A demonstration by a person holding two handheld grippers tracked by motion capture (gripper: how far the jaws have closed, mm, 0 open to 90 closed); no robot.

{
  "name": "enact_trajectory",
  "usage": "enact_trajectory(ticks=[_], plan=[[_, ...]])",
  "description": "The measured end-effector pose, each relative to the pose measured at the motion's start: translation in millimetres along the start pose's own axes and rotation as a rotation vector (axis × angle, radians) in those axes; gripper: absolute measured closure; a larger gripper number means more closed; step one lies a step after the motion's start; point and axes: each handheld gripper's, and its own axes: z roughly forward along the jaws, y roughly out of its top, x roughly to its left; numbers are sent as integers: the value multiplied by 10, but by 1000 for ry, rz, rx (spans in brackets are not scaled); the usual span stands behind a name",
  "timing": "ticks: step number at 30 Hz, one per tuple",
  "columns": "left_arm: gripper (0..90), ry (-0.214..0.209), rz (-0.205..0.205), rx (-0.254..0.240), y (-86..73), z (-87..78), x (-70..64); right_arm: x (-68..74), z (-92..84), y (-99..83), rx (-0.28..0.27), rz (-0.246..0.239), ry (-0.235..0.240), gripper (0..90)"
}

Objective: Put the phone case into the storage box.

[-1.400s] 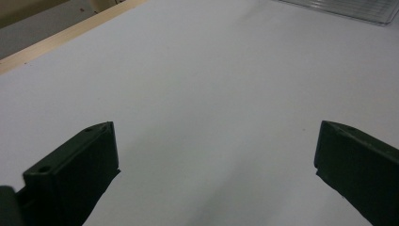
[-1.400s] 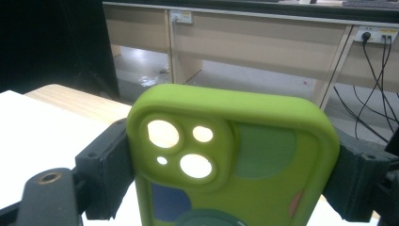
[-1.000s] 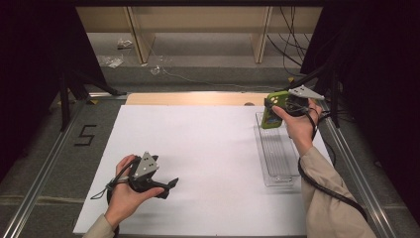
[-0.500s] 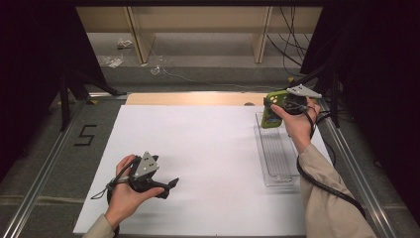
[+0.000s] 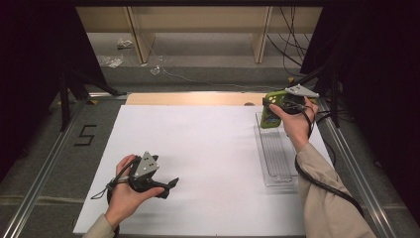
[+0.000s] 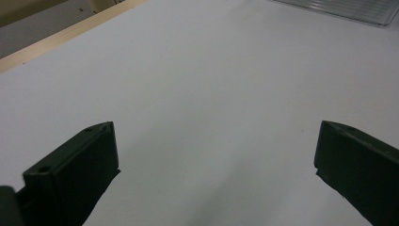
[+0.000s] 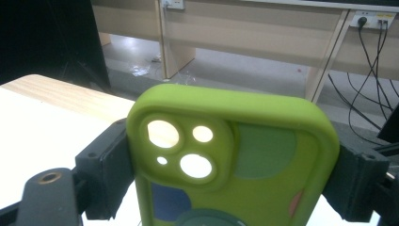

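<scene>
— Holding the green phone case (image 7: 230, 160) across its width in my right gripper (image 5: 271, 110), jaws wide and pressed on both long edges, above the far end of the clear tray (image 5: 277, 163).

— How will it handle?

— Light, soft and rubbery, I judge; it may flex, so grip the side rims.

— Left gripper (image 5: 166, 187)?

— Jaws wide apart, nothing between them, low over the white table (image 5: 208, 148).

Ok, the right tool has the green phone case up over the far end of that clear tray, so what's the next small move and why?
Probably lower the phone case into the clear tray. The right tool grips it by both sides, held above the tray's far end, and the tray looks bare. The left tool rests open on the white table.
</scene>
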Motion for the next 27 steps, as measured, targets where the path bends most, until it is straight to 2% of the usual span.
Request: enact_trajectory(ticks=[27], plan=[[0, -4, 2, 3, -1, 9, -6, -7, 149, -66, 25, 19, -26, 169]])
